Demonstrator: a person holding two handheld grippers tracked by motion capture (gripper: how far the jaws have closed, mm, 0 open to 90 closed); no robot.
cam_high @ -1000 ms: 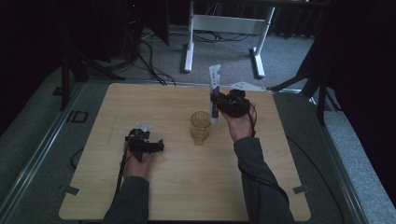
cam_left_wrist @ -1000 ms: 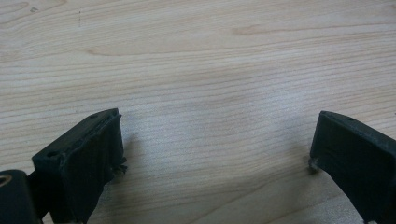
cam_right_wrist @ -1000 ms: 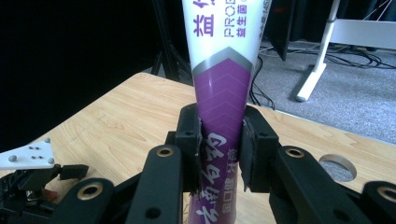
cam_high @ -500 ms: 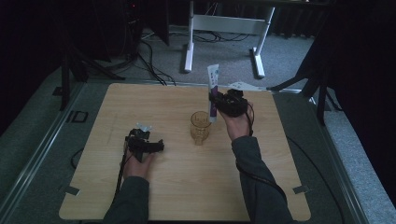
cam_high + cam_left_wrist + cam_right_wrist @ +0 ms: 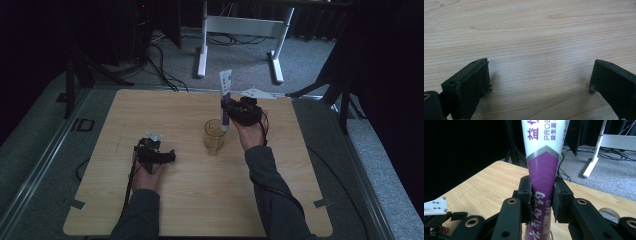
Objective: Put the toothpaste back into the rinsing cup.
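Right gripper point(image 5: 229, 107) clenched on an upright purple-and-white tube point(image 5: 225, 95), held just above the glass point(image 5: 214, 135) at mid-desk point(image 5: 300, 200). Left gripper point(image 5: 167, 157) released, resting empty on the desk. Risk: the tube's lower end may catch the rim and tip the glass if lowered off-centre.

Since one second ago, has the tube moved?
No. The tube, in the right gripper, stands upright just behind the glass as before.
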